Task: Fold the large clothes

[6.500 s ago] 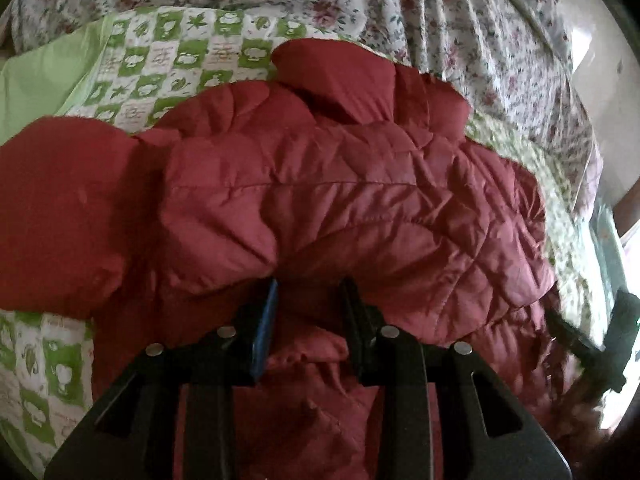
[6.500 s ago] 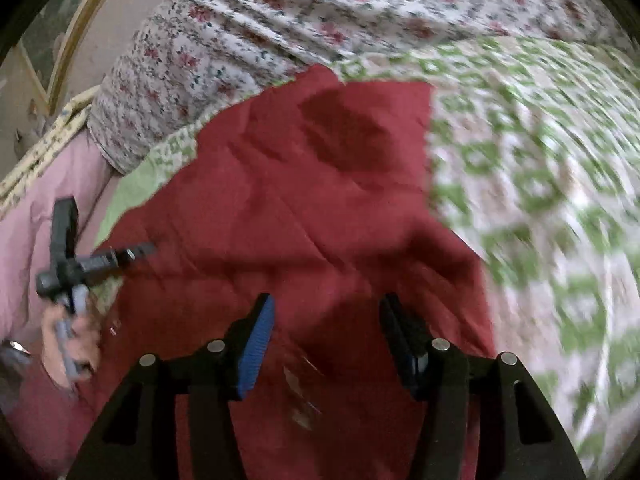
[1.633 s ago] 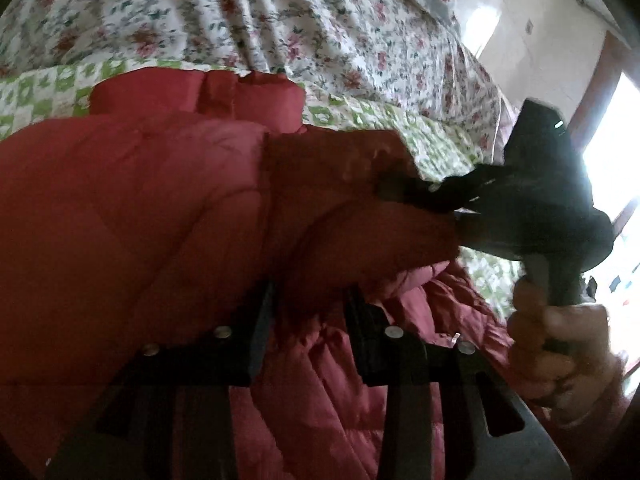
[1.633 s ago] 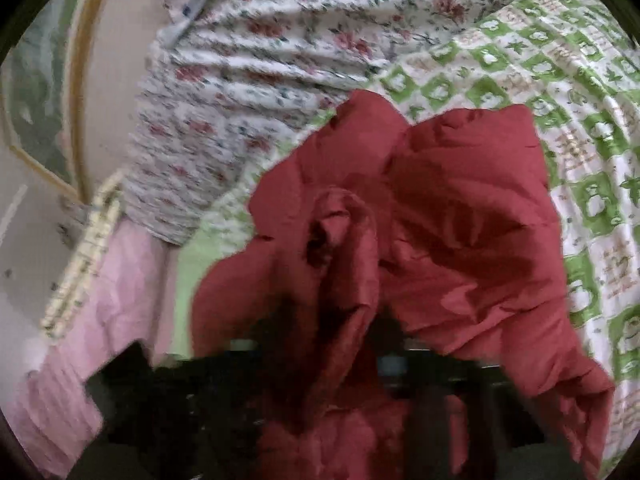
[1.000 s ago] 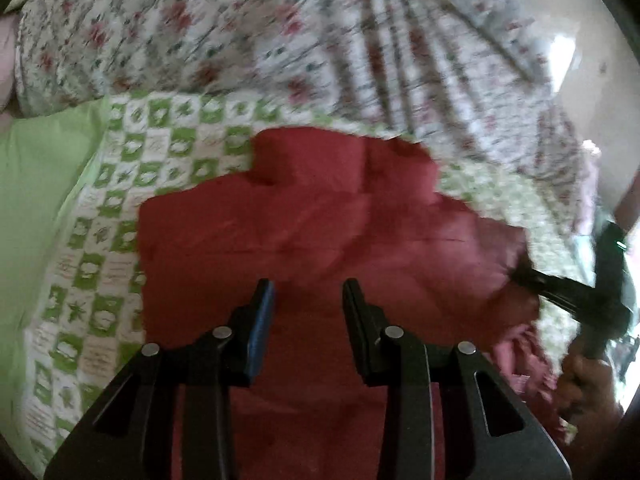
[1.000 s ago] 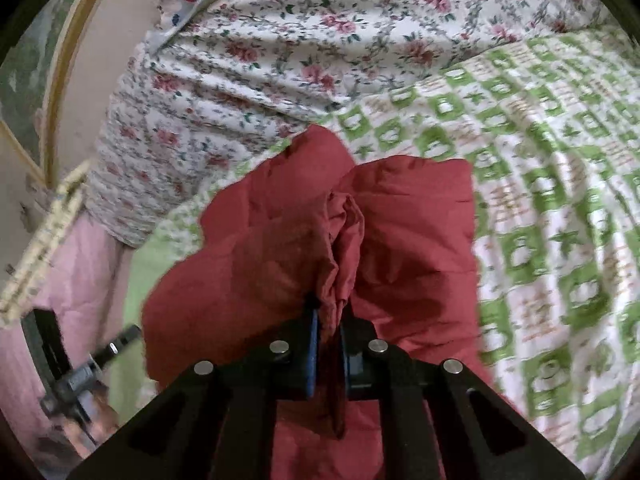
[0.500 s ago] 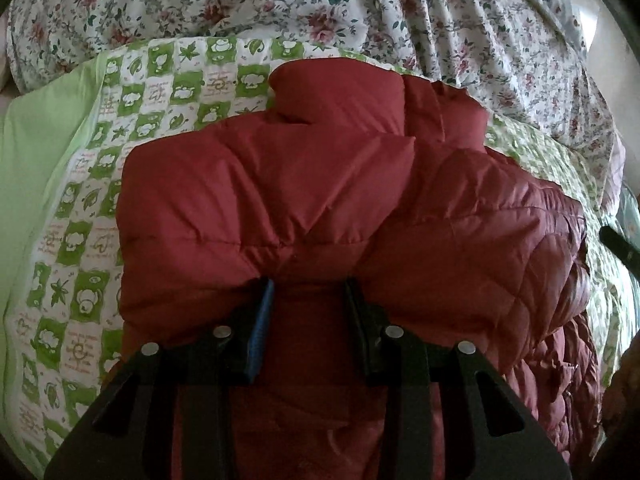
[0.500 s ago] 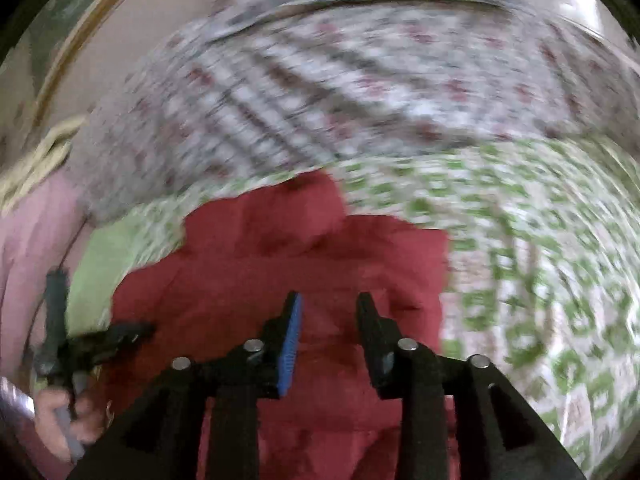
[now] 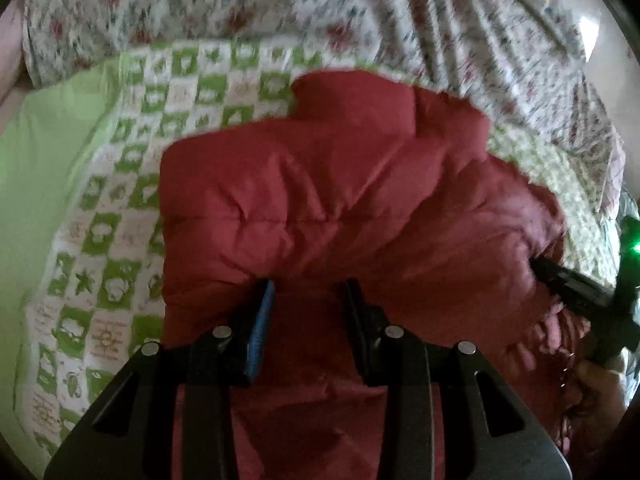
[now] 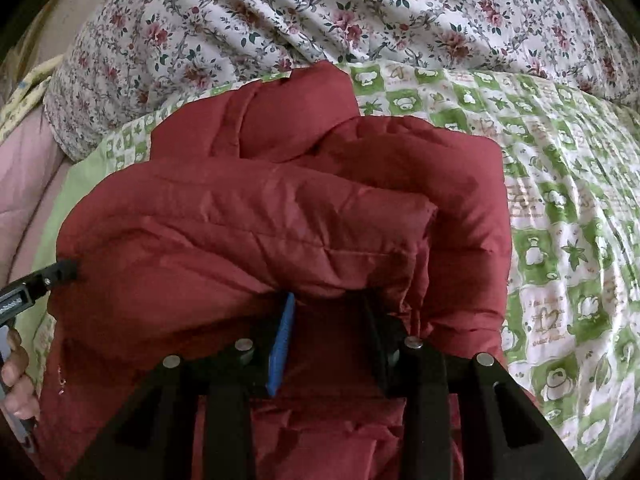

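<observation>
A dark red quilted jacket [image 9: 320,192] lies on the bed, its collar at the far end and one puffy fold laid across the body [image 10: 260,224]. My left gripper [image 9: 308,286] is open, its tips nosing under the near edge of that fold; only the lower red layer shows between the jaws. My right gripper [image 10: 330,300] is also open, its tips tucked under the folded edge, its blue pad [image 10: 282,340] bare. The right gripper [image 9: 538,266] touches the jacket's right side in the left wrist view. In the right wrist view the left gripper [image 10: 68,270] touches its left side.
The jacket rests on a green-and-white checked quilt [image 10: 560,240], which also borders it on the left [image 9: 100,240]. Bunched floral bedding [image 10: 360,8] rises behind. A plain green sheet [image 9: 40,160] and pink fabric [image 10: 24,184] lie left. A hand [image 10: 16,380] grips the left tool.
A second ago my right gripper was shut on a pinch of the jacket; it has let go, opened and dropped to the fold's edge. My left gripper has sunk closer to the jacket.
</observation>
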Demonstrator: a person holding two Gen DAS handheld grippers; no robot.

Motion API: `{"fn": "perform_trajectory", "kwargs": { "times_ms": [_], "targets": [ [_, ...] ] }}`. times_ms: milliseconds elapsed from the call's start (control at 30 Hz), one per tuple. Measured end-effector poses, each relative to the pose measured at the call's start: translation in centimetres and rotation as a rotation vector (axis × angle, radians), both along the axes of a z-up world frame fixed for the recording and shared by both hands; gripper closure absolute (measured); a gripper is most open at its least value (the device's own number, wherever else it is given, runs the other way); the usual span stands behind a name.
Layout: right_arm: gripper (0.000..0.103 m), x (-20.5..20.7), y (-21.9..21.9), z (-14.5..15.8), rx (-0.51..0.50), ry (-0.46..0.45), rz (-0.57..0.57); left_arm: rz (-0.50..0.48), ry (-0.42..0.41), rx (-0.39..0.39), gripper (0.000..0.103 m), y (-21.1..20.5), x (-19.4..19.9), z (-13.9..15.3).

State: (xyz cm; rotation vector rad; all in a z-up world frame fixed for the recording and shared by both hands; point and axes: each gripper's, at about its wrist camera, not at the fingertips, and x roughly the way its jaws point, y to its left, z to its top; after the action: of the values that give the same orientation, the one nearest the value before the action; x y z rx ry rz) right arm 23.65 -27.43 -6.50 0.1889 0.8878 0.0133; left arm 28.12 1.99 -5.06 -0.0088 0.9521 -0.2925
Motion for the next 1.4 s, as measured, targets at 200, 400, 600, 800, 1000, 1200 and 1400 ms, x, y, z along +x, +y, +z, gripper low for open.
{"fn": "perform_trajectory", "kwargs": {
  "times_ms": [200,400,600,800,1000,1200,1400],
  "targets": [
    [0.067,-1.1,-0.2,1.5,0.01,-0.028,-0.02,-0.012,0.004,0.071,0.07,-1.1,0.5,-1.3],
    [0.067,-1.3,-1.0,0.4,-0.027,-0.015,-0.038,-0.01,0.005,0.045,0.07,-0.6,0.4,-1.2],
    [0.066,-0.9,-2.2,-0.6,0.045,-0.001,-0.036,0.0,0.002,-0.024,0.07,1.2,-1.5,0.3],
    [0.066,-1.1,-2.1,-0.7,0.04,-0.009,-0.033,0.003,0.027,0.004,0.07,0.8,-0.7,-1.4],
    [0.066,-1.2,-2.0,-0.8,0.043,-0.016,-0.033,0.008,0.026,-0.005,0.07,0.8,-0.6,-1.7],
    [0.064,-2.6,-1.8,0.7,0.047,-0.036,-0.052,0.016,0.032,0.017,0.07,0.6,-0.5,-1.7],
    [0.051,-7.3,-1.3,4.1,0.112,-0.064,-0.039,0.036,0.032,0.019,0.069,0.7,-1.2,-1.1]
  ]
}}
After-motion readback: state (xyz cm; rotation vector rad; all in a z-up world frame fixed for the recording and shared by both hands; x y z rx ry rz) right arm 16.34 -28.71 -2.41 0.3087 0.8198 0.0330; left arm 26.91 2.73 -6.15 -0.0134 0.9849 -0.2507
